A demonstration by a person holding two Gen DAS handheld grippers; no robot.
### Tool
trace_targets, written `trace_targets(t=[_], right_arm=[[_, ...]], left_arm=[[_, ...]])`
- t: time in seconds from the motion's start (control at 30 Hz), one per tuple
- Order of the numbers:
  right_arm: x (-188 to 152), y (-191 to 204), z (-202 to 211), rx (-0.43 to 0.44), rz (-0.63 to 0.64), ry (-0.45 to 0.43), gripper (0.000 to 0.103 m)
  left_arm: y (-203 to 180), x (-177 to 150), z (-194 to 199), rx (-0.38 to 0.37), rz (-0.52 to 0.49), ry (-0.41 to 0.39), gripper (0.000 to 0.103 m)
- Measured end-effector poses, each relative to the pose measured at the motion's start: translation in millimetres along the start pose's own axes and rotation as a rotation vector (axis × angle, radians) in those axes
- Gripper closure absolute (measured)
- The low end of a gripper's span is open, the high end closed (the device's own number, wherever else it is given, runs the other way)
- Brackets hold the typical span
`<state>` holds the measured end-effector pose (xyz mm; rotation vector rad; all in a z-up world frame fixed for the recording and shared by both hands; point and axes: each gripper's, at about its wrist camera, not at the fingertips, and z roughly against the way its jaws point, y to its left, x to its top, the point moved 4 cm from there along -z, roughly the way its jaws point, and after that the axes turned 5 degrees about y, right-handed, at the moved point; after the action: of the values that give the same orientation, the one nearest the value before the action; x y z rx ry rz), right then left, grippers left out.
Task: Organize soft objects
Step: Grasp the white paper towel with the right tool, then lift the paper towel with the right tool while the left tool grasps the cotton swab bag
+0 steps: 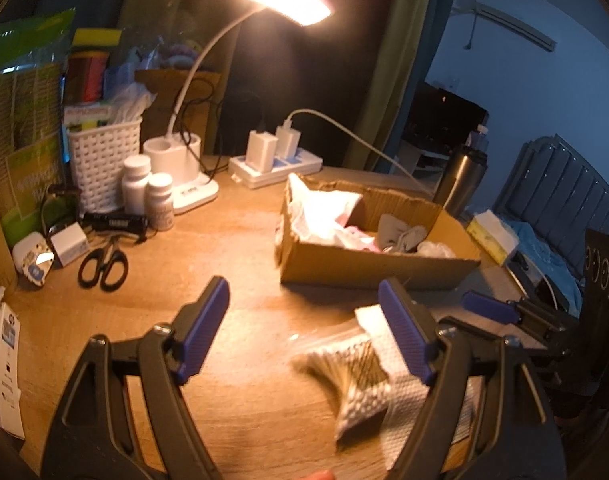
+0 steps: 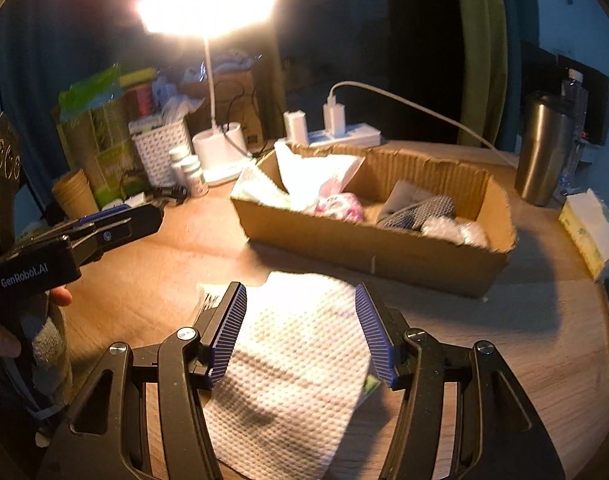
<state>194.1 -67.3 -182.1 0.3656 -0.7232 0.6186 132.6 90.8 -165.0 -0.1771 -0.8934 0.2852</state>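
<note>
White paper towel (image 2: pixel 300 344) lies flat on the desk (image 2: pixel 144 276), just in front of the box (image 2: pixel 384 256), and the right gripper (image 2: pixel 300 332) hangs over it with its fingers spread wide. The swab bag (image 1: pixel 352 380) rests on the towel's left edge. The left gripper (image 1: pixel 304 328) is also spread wide, holding nothing.

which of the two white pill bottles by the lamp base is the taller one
The taller bottle is the left one of the pair, closer to the white woven basket. The shorter bottle stands just right of it, nearer the camera.
</note>
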Motion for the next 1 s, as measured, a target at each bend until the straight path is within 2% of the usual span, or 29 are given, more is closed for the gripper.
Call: trace_targets(t=[0.23,0.5,0.53,0.57,0.63,0.7,0.73,1.0], right_arm=[[-12,7,-27,0.003,0.024,0.087,0.043],[-24,10,-36,-0.032,0.062,0.111,0.043],[-25,10,-36,-0.032,0.066,0.110,0.048],[-26,9,-36,-0.033,0.071,0.106,0.060],[-26,6,-34,-0.032,0.069,0.102,0.075],[-25,4,-32,-0.019,0.061,0.091,0.080],[-24,3,-29,-0.017,0.061,0.080,0.087],[-10,-15,3,0.019,-0.007,-0.040,0.088]], left_arm=[[8,-7,-6,0.014,0.010,0.022,0.024],[4,-13,-14,0.007,0.007,0.051,0.024],[3,-14,-15,0.006,0.004,0.056,0.024],[2,-14,-16,0.007,0.002,0.060,0.024],[2,-16,-19,0.011,0.002,0.073,0.024],[0,-18,-21,0.012,-0.001,0.083,0.024],[-1,-19,-22,0.013,-0.007,0.089,0.024],[-15,-24,-29,0.008,-0.047,0.118,0.024]])
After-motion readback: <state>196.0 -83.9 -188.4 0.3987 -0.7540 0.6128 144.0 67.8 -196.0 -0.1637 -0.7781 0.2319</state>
